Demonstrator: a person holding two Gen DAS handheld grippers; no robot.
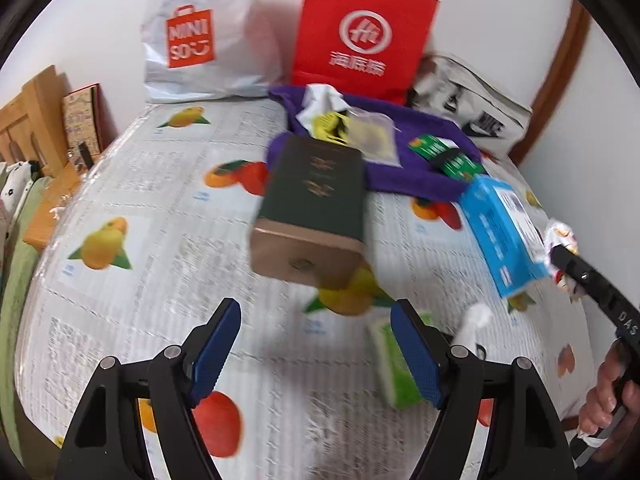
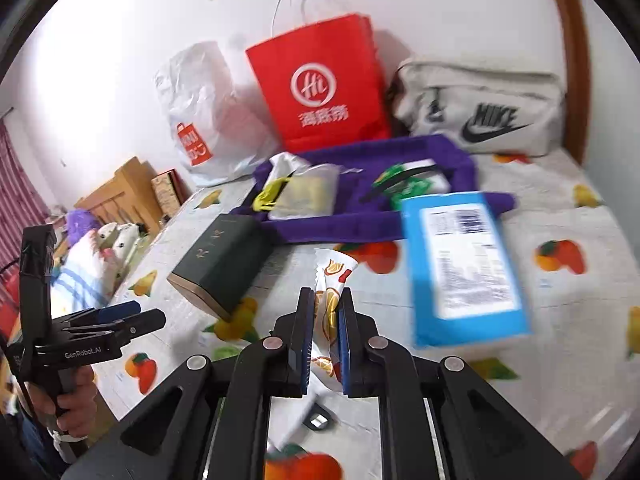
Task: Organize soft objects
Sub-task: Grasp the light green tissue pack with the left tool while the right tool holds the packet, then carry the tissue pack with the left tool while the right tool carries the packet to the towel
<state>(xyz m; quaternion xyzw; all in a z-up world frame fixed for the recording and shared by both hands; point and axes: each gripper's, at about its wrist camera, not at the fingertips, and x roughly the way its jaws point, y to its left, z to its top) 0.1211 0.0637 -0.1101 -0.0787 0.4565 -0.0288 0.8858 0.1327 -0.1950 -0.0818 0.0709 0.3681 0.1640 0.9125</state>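
1. the right gripper (image 2: 324, 336) has its jaws clamped on a white snack packet (image 2: 332, 280) printed with orange slices, the packet standing up between the blue pads (image 2: 305, 344)
2. the left gripper (image 1: 316, 356) has its jaws wide apart with nothing between them, above the fruit-print table cover (image 1: 120, 320)
3. just beside its right pad lies a green-and-white packet (image 1: 390, 368) on the cover
4. ahead lies a dark green box (image 1: 316, 200) with a gold end, and to the right a blue box (image 2: 460, 264)
5. behind them a purple cloth (image 2: 360, 224) holds a pale sachet (image 2: 308, 194), a yellow item (image 2: 266, 198) and a green packet (image 2: 408, 188)
6. at the wall stand a white miniso bag (image 1: 200, 36), a red paper bag (image 2: 320, 88) and a grey nike pouch (image 2: 484, 112)
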